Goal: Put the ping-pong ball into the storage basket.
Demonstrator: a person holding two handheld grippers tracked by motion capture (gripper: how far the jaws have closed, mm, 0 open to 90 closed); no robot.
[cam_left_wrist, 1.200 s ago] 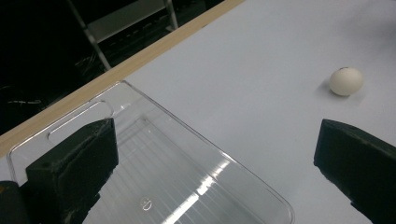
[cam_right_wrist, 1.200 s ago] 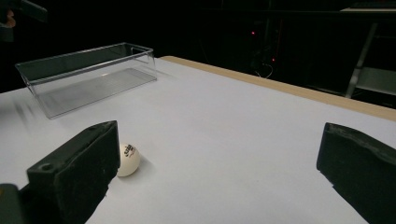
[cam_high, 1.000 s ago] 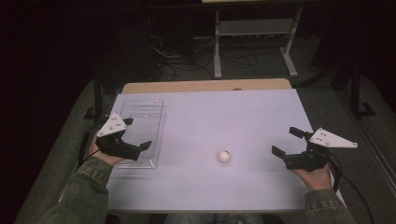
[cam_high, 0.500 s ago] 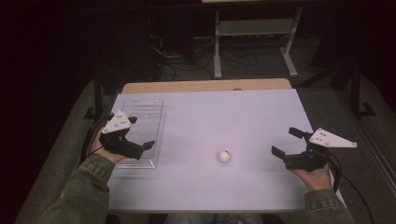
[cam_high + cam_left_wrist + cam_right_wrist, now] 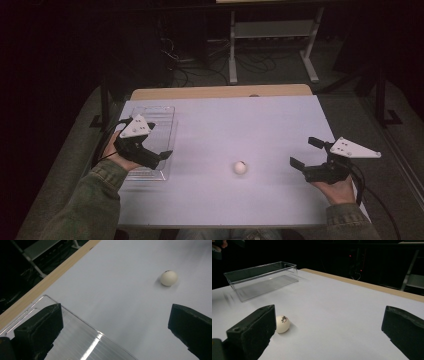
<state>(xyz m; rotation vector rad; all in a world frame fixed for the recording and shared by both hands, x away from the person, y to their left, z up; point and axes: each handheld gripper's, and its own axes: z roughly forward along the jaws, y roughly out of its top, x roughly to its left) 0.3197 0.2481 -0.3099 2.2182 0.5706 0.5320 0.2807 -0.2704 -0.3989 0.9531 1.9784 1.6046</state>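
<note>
Since a moment ago the left gripper has been drifting inward over the near end of the clear tray, tipping its nose toward the middle of the table, while the ball and the other hand are sitting just where they were; to me that reads as the left hand lining up on the ball, not yet reaching for it. Going from the left: that gripper is hovering above the tray's near corner with its jaws spread wide and nothing between them, and the tray itself is lying with its long side running away from the person, open top up, with nothing inside it. The white ball is resting on the bare table near the middle, well apart from the tray; being round, it is pointing nowhere, though its small printed mark is facing the right gripper, which is waiting low at the right edge, jaws wide and empty too.
</note>
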